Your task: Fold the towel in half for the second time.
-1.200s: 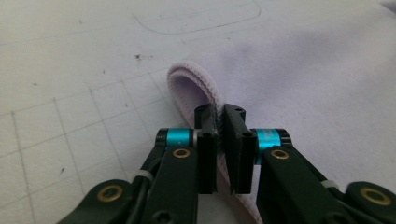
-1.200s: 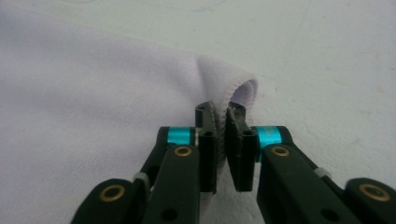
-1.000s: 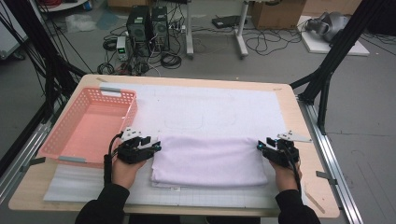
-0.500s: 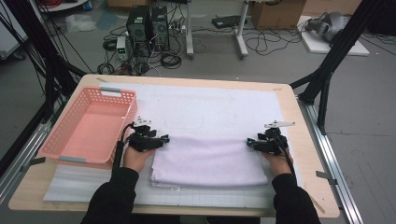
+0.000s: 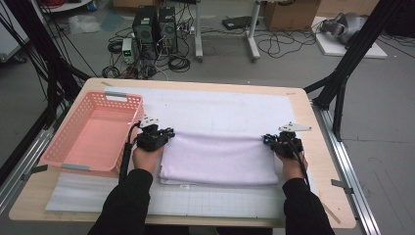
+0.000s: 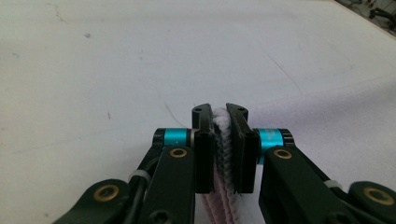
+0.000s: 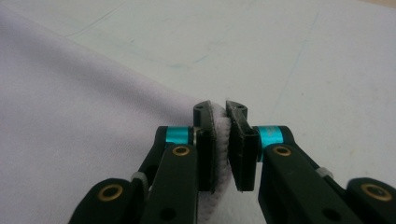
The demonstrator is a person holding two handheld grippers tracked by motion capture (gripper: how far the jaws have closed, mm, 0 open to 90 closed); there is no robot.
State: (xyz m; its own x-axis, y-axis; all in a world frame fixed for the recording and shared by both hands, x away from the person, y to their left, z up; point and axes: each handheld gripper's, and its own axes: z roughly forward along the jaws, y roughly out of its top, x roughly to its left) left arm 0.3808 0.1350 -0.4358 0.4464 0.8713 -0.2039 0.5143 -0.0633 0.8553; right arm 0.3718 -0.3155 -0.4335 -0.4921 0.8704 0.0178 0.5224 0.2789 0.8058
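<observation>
Now both grippers pinch the far corners of the folded towel (image 5: 220,159), which lies at the centre of the high view on a white mat (image 5: 225,107). Left gripper (image 5: 166,133), left of centre, has just closed its jaws on layered cloth (image 6: 223,140). Right gripper (image 5: 266,139), right of centre, has just closed on the towel edge (image 7: 219,135). A pink basket (image 5: 63,159) sits at the left, just beside the left gripper.

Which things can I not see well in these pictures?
- Towel layers: high view too small to count folds.
- Towel corners: black jaws hide them in the left gripper and right gripper views.
- Pink basket floor: partly hidden by the near wall, high view.
</observation>
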